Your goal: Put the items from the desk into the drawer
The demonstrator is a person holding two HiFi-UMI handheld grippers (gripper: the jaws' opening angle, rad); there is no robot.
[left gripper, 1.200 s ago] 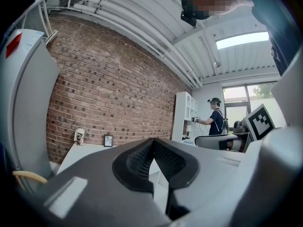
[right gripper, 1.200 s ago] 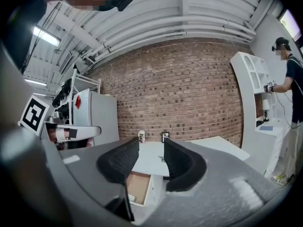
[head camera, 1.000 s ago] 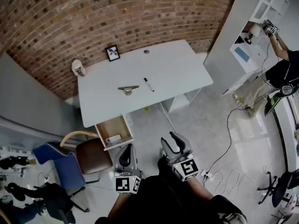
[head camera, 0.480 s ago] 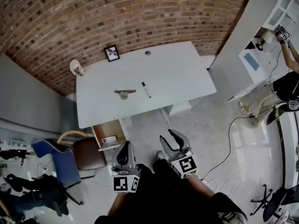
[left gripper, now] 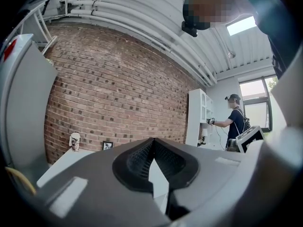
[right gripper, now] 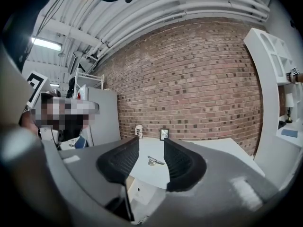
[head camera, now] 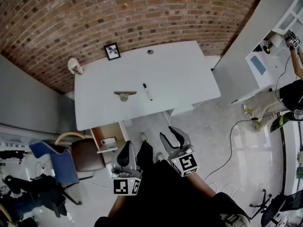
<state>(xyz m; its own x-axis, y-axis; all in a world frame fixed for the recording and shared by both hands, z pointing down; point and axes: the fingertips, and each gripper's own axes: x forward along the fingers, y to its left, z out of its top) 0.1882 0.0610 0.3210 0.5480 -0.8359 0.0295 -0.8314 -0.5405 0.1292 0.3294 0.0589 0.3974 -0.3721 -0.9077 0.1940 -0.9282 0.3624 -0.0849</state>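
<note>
On the white desk (head camera: 180, 79) lie a tan and metal tool (head camera: 124, 95) and a black marker (head camera: 148, 91). Under the desk's front left corner a wooden drawer (head camera: 101, 131) stands open with a small white item (head camera: 108, 141) inside. Both grippers hang in the air well short of the desk. My left gripper (head camera: 125, 149) is shut, jaws meeting at the tips (left gripper: 152, 151), and holds nothing. My right gripper (head camera: 169, 135) is open and empty. Between its pads (right gripper: 118, 161) the tool (right gripper: 154, 161) shows far off on the desk.
A framed picture (head camera: 112, 51) and a cup (head camera: 72, 65) stand at the desk's back left by the brick wall. A brown chair (head camera: 87, 155) and a blue chair (head camera: 52, 162) sit left of the drawer. A white shelf unit (head camera: 246, 46) with a person (head camera: 293, 74) is at right; cables (head camera: 232, 141) cross the floor.
The desk has shifted slightly left and up in the head view. Both grippers have risen a little in the view, and a shoe now shows between them.
</note>
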